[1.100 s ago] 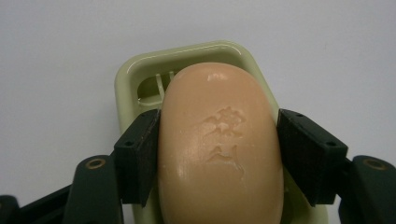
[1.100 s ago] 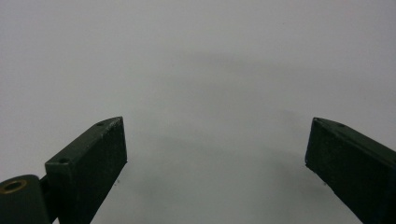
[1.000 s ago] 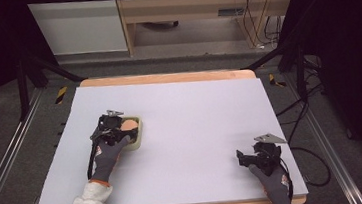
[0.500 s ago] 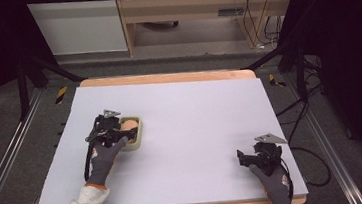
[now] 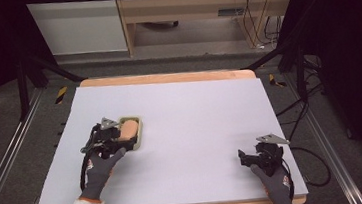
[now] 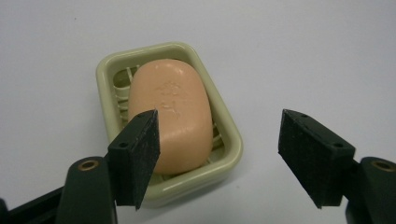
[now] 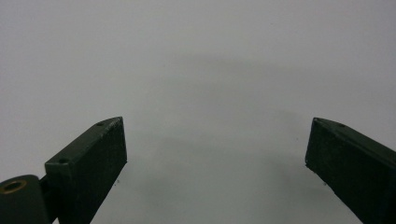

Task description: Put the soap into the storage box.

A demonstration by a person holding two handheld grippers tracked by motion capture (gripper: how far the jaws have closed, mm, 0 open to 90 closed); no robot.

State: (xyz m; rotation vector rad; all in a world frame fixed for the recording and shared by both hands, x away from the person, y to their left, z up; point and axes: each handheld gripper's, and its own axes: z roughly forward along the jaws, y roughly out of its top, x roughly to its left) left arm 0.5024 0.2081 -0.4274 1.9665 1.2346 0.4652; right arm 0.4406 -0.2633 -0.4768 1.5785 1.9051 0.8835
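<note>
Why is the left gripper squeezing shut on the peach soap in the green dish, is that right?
Not quite. The left gripper is open, not squeezing. In the left gripper view its jaws stand wide apart above the soap, which lies in the green dish.

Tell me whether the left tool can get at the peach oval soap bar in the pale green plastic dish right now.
Probably yes. The left tool hangs open just short of the peach oval soap bar, which lies uncovered in the pale green plastic dish. Nothing stands between them, though one jaw sits off to the side.
</note>
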